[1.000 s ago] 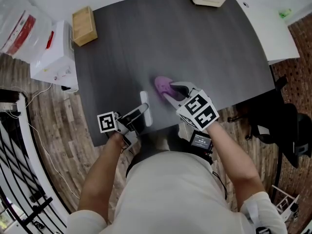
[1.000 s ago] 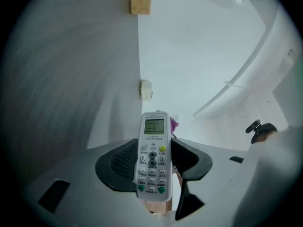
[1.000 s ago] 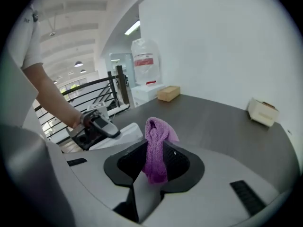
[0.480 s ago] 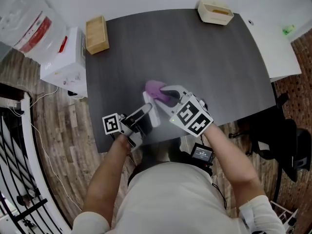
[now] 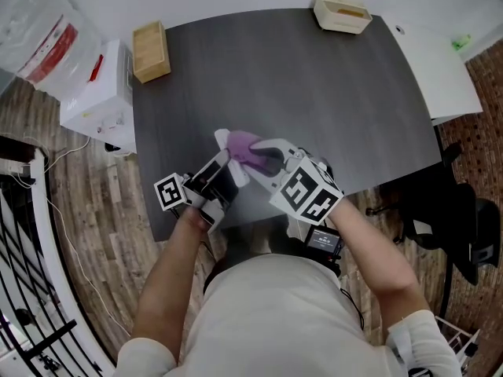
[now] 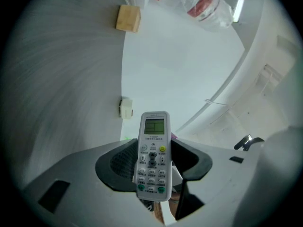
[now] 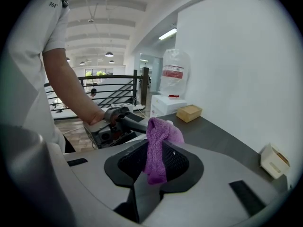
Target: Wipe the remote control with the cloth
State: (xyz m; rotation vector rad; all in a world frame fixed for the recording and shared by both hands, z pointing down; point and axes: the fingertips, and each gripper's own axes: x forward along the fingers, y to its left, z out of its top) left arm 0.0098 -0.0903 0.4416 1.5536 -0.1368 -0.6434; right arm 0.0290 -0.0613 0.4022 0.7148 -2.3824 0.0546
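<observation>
Left gripper jaws clamped on remote; right gripper jaws clamped on cloth, both above surface.

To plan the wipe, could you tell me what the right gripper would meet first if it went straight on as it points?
Probably the remote control held in the left gripper, just past the purple cloth in the right gripper, though depth is unclear.

Pale short-sleeved shirt; small dark print on the left sleeve. The left gripper and right gripper have light grey shells and black ribbed jaw pads. Each carries a white marker cube with black squares (left cube, right cube).
</observation>
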